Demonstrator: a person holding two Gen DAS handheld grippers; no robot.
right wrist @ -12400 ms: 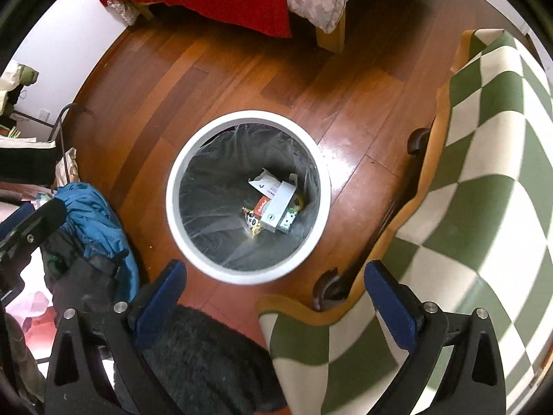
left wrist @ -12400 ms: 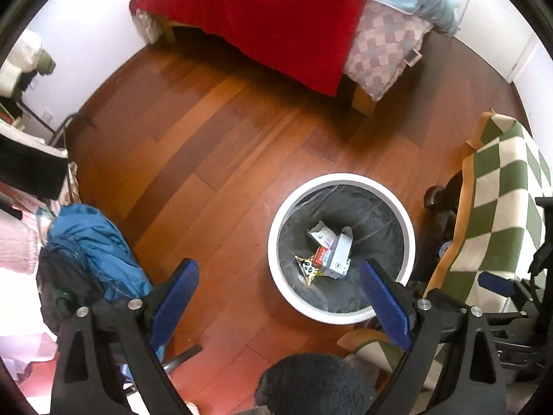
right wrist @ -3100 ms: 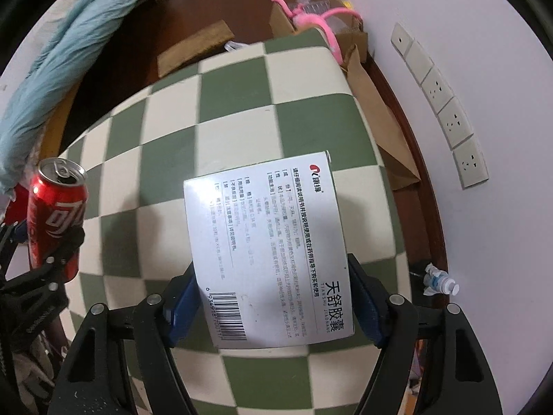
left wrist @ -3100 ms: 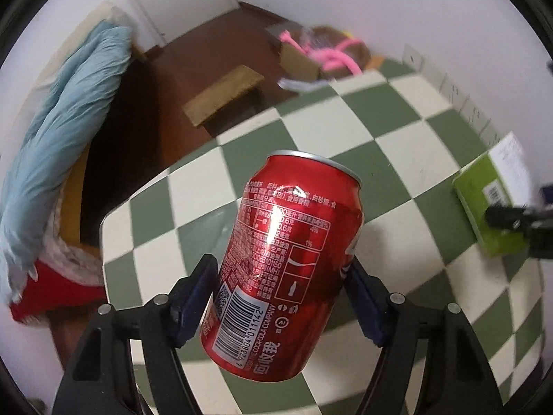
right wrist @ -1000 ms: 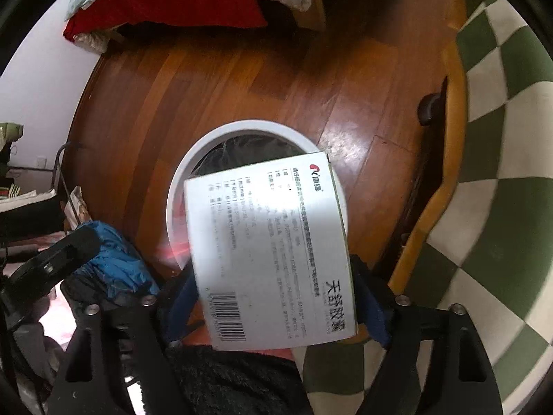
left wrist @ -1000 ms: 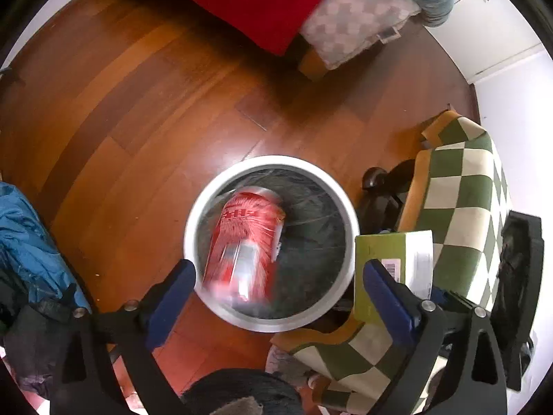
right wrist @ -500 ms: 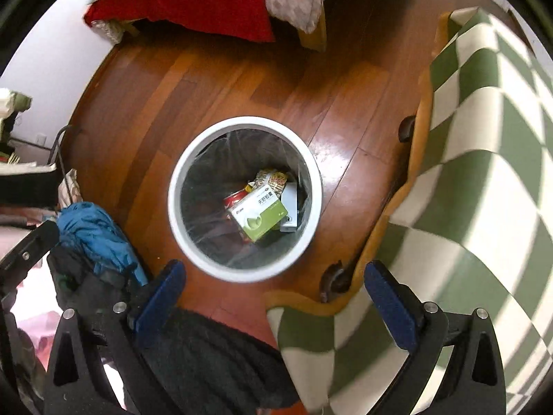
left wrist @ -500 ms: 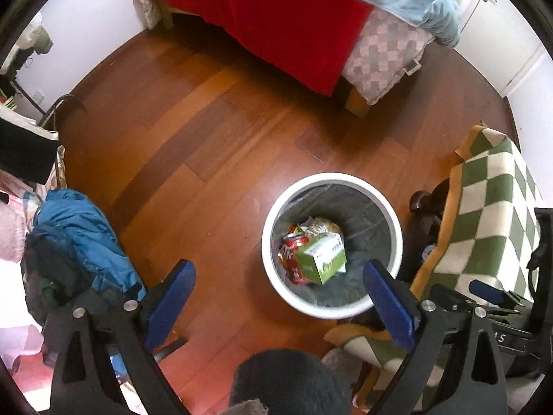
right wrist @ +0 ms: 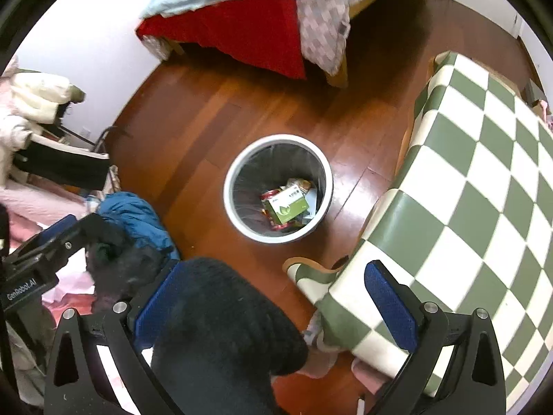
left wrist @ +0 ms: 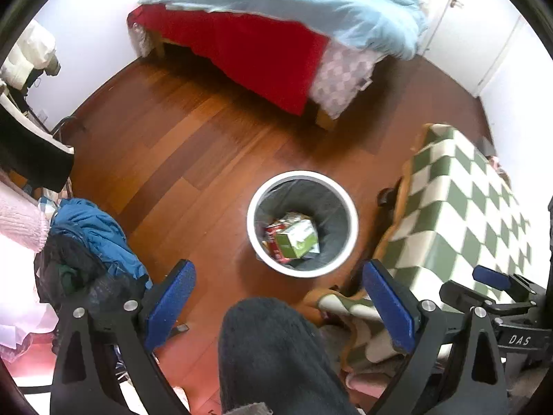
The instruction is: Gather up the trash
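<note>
Left wrist view: the left gripper [left wrist: 280, 306] hangs with jaws spread wide and empty, above the white trash bin [left wrist: 340, 195] on the wooden floor [left wrist: 179, 159]. The right gripper [right wrist: 273, 306] is likewise agape and empty; a green box [right wrist: 288, 205] and a red can [right wrist: 269, 195] lie inside the bin, beside the checkered tablecloth [right wrist: 484, 190].

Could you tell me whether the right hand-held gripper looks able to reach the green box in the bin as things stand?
Probably yes: the right hand-held gripper is open and empty, and the green box lies on top of the trash in the uncovered bin, with nothing over it.
</note>
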